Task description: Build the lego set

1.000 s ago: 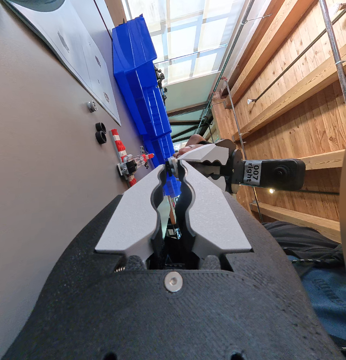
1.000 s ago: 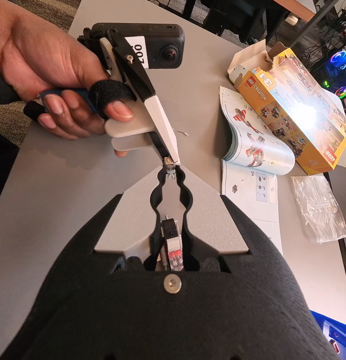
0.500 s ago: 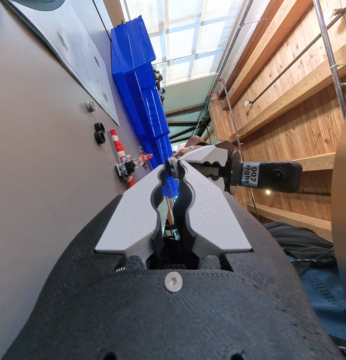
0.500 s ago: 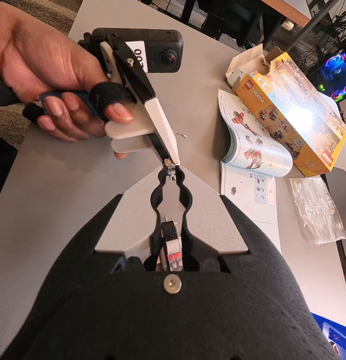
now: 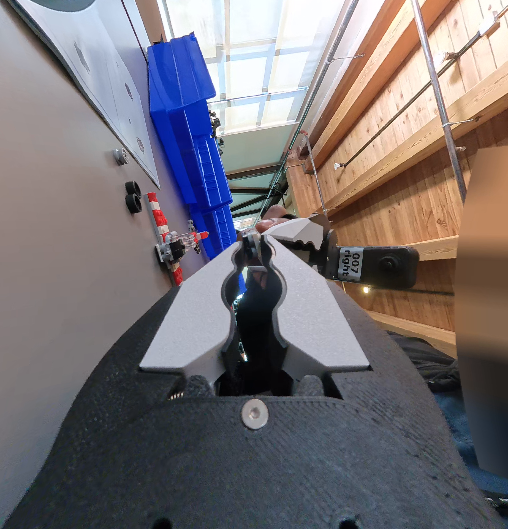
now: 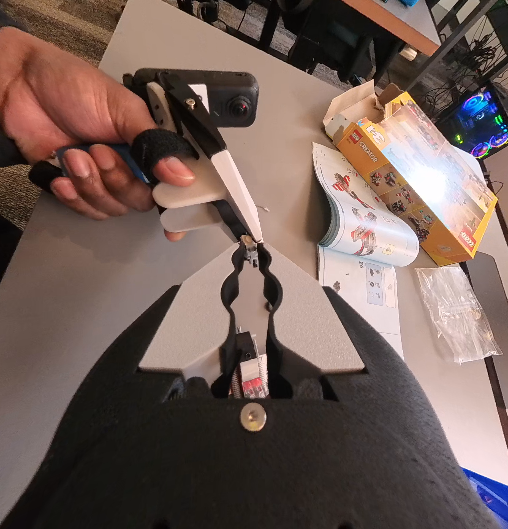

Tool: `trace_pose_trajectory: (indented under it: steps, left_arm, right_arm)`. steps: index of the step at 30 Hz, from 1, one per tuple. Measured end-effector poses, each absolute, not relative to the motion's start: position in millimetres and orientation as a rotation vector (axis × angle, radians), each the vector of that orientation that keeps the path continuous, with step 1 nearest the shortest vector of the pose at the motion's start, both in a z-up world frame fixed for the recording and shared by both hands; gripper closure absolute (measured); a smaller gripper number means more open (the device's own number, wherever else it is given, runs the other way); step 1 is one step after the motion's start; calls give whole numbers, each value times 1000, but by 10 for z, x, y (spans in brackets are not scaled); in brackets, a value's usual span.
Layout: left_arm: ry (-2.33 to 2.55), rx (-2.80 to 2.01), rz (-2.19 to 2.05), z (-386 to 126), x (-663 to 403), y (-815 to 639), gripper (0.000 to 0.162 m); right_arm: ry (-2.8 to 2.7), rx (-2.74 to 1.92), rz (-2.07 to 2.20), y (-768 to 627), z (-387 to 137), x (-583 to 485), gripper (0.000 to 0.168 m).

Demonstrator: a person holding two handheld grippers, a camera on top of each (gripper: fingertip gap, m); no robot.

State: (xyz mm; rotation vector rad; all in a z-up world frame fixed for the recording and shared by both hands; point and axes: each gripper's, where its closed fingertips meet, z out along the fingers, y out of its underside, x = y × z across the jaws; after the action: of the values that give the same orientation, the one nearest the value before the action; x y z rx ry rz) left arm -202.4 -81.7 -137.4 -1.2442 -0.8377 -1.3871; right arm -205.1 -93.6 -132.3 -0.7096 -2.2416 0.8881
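Left gripper (image 5: 254, 247): I am seeing its tips closing on a small grey and black lego piece (image 5: 251, 244); in the right wrist view the same gripper (image 6: 251, 239) is coming in from the left, a person's hand (image 6: 75, 137) squeezing its handle.
Right gripper (image 6: 251, 253): I am reading its tips as clamping the small grey piece (image 6: 250, 252) from the near side, both tools meeting tip to tip on it above the grey table (image 6: 61, 286).
Piece axis: in the right wrist view its long axis is running near to far, along the right gripper's fingers.
Model on table: one partly built red, white and grey lego model (image 5: 172, 240) is lying on the table, its long red-and-white strip running near to far in the left wrist view; part of it is showing between the right gripper's fingers (image 6: 251, 372).
Count, left wrist view: two black tyres (image 5: 133, 197) side by side, one grey wheel hub (image 5: 121, 157), blue bins (image 5: 189, 128) beyond.
Count, right wrist view: one yellow box (image 6: 413, 183), one open instruction booklet (image 6: 361, 234), one clear plastic bag (image 6: 453, 312).
View differences: tyres and hub are showing only to the left wrist camera; box and bag only to the right.
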Motion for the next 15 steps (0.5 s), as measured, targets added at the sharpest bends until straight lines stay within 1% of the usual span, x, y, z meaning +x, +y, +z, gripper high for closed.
trace_pose_trajectory:
  steps: [15]
  left_arm:
    - [-846,-1179,-1432,-1330,-2048,-828,152]
  right_arm:
    - [-2230,-701,897,-940,-1284,-2073,159]
